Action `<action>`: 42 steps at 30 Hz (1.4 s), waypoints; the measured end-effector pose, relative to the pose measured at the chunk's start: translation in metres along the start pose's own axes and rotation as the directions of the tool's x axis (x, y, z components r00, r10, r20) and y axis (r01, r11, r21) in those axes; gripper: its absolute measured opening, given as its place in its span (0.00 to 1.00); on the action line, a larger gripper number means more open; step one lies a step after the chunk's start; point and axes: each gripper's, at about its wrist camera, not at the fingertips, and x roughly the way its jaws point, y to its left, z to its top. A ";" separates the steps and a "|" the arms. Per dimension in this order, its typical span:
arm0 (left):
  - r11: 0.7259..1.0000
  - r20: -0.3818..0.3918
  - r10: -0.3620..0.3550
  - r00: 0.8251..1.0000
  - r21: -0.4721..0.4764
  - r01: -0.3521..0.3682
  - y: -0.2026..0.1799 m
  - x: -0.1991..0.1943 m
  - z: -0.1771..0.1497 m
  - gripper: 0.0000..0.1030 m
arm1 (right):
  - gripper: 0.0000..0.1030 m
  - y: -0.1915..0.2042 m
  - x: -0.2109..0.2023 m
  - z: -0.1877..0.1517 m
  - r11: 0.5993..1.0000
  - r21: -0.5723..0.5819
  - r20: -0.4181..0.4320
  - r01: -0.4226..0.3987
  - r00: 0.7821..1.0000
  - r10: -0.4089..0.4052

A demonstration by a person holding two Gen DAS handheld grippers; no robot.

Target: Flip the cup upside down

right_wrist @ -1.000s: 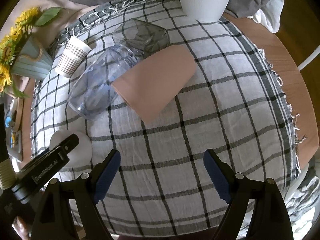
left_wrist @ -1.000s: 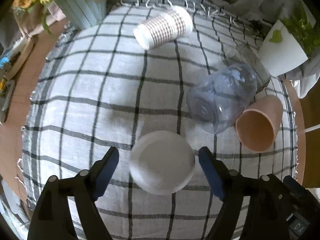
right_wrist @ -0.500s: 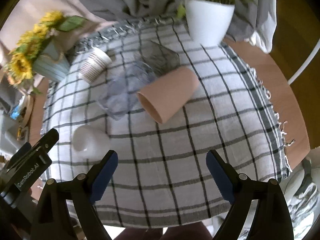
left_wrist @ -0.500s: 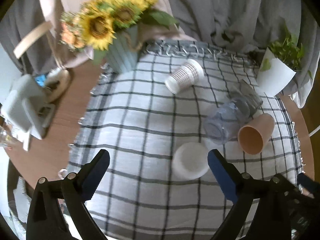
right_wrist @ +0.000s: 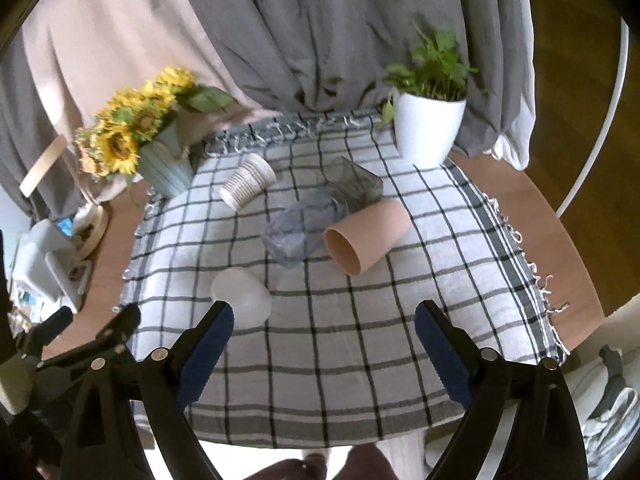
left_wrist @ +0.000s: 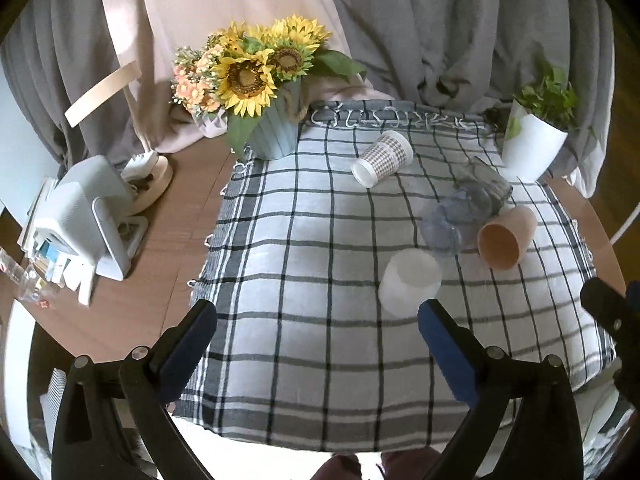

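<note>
Cup: white cup (left_wrist: 410, 282) standing mouth down, flat base up, on the checked cloth (left_wrist: 304, 240), toward the near right part of the table (left_wrist: 168, 240); let go a second ago, when the left gripper straddled it closely.
Left gripper: (left_wrist: 318, 344) pulled back and up since then, jaws spread wide, holding nothing; cup now just beyond its right finger.
Right gripper: (right_wrist: 320, 338) also raised and drawn back over the near edge, jaws wide apart, empty.
Other cups: pink cup (right_wrist: 366, 236), clear glass (right_wrist: 298, 230), grey glass (right_wrist: 352, 186) and patterned paper cup (right_wrist: 248, 184) lying on their sides, unmoved, toward the far right of the cloth.
Surroundings: sunflower vase (left_wrist: 274, 136) at the far left corner of the cloth, white plant pot (left_wrist: 530, 148) at the far right corner.
Meaning for the task: flip looks finished for the white cup; withdrawal of both grippers suggests release and retreat, unless another cup is meant next.
</note>
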 end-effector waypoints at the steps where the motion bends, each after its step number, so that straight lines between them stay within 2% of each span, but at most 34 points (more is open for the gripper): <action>1: 1.000 -0.001 0.001 1.000 0.000 -0.001 0.003 -0.002 -0.002 1.00 | 0.92 0.003 -0.004 -0.002 1.000 -0.002 0.014 0.000 1.000 0.000; 5: 1.000 0.011 -0.002 1.000 0.001 0.002 0.010 -0.008 -0.009 1.00 | 0.93 0.009 -0.013 -0.011 1.000 -0.007 0.049 0.003 0.999 -0.003; 11: 0.999 0.036 -0.033 0.999 -0.018 0.034 0.017 -0.018 -0.017 1.00 | 0.93 0.016 -0.017 -0.026 1.000 -0.001 0.033 0.026 0.999 -0.026; 17: 1.000 0.051 -0.014 0.999 -0.018 0.015 0.021 -0.021 -0.017 1.00 | 0.95 0.022 -0.022 -0.035 0.999 -0.018 0.025 0.034 0.999 -0.033; 24: 1.000 0.064 -0.018 0.998 -0.016 0.019 0.022 -0.023 -0.015 1.00 | 0.97 0.019 -0.030 -0.034 0.998 0.011 0.062 0.054 0.997 -0.054; 42: 1.000 0.061 -0.018 0.998 -0.008 0.018 0.021 -0.022 -0.009 0.99 | 0.97 0.020 -0.029 -0.032 0.998 0.015 0.066 0.059 0.996 -0.060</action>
